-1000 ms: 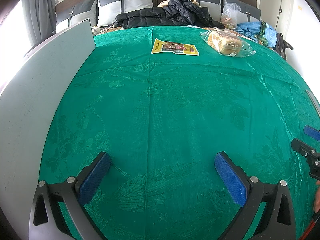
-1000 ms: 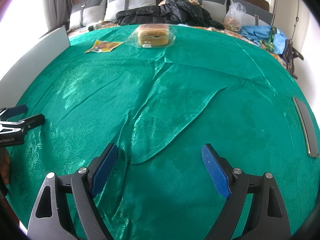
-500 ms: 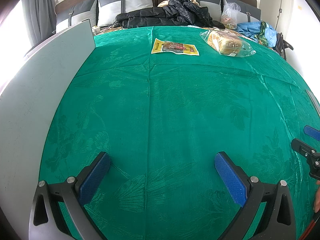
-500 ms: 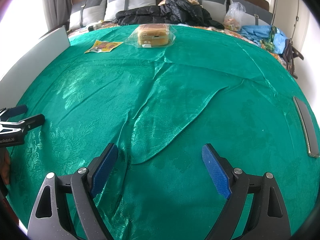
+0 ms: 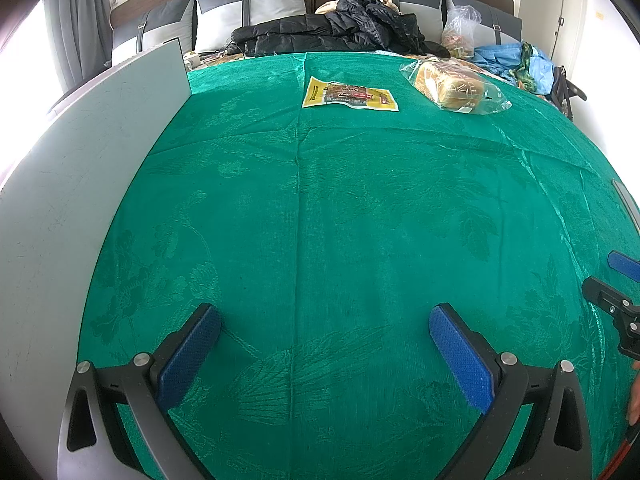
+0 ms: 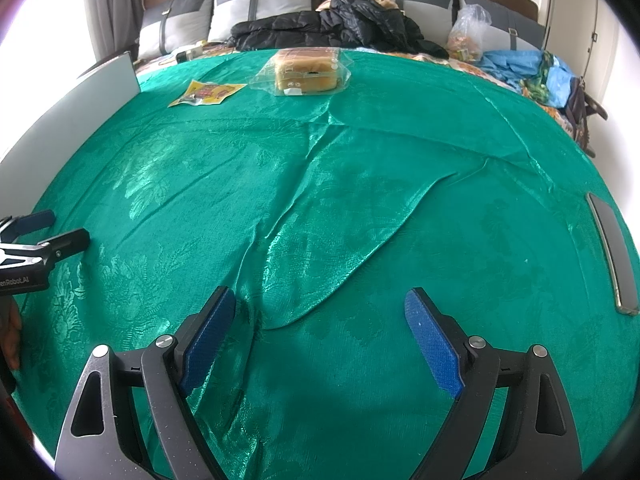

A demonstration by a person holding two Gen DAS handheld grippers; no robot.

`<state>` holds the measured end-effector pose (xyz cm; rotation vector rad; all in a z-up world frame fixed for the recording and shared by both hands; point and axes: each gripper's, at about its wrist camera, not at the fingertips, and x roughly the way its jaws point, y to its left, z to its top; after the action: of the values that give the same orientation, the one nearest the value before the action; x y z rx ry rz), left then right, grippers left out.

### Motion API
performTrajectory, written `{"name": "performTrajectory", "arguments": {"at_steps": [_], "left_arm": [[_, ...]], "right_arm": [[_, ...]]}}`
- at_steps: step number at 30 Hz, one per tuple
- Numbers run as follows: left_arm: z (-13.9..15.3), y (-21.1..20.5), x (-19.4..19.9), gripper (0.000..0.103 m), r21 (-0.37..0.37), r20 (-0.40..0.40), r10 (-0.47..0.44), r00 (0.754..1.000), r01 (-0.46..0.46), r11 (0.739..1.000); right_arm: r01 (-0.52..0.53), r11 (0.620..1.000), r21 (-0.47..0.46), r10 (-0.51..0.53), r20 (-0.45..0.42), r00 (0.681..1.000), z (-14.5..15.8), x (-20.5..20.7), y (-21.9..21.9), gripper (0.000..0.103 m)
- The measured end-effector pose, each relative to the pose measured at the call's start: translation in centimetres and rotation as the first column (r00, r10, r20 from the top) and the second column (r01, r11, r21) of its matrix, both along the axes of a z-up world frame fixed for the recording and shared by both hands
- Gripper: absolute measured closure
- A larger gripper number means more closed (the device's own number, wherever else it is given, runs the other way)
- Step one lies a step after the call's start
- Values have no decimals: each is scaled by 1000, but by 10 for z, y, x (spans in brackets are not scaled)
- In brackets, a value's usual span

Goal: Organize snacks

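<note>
Snacks unchanged over the last second: yellow packet and bagged bread lie side by side at the far edge of the green cloth. Left gripper and right gripper remain spread wide, empty, well short of them; sorting not begun.

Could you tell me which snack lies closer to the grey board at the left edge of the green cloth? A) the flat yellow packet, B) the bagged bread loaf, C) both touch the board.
A: the flat yellow packet lies between the grey board and the bagged bread loaf, touching neither.
</note>
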<state>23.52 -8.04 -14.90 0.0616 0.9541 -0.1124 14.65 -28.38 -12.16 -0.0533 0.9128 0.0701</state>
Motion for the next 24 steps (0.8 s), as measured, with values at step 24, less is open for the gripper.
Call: {"name": "performTrajectory", "arguments": {"at_steps": [24], "left_arm": [[33, -83, 275, 5, 107, -222, -358, 907, 388, 915]], "right_arm": [[2, 1000, 1, -2, -1, 1000, 0, 1, -1, 13]]}}
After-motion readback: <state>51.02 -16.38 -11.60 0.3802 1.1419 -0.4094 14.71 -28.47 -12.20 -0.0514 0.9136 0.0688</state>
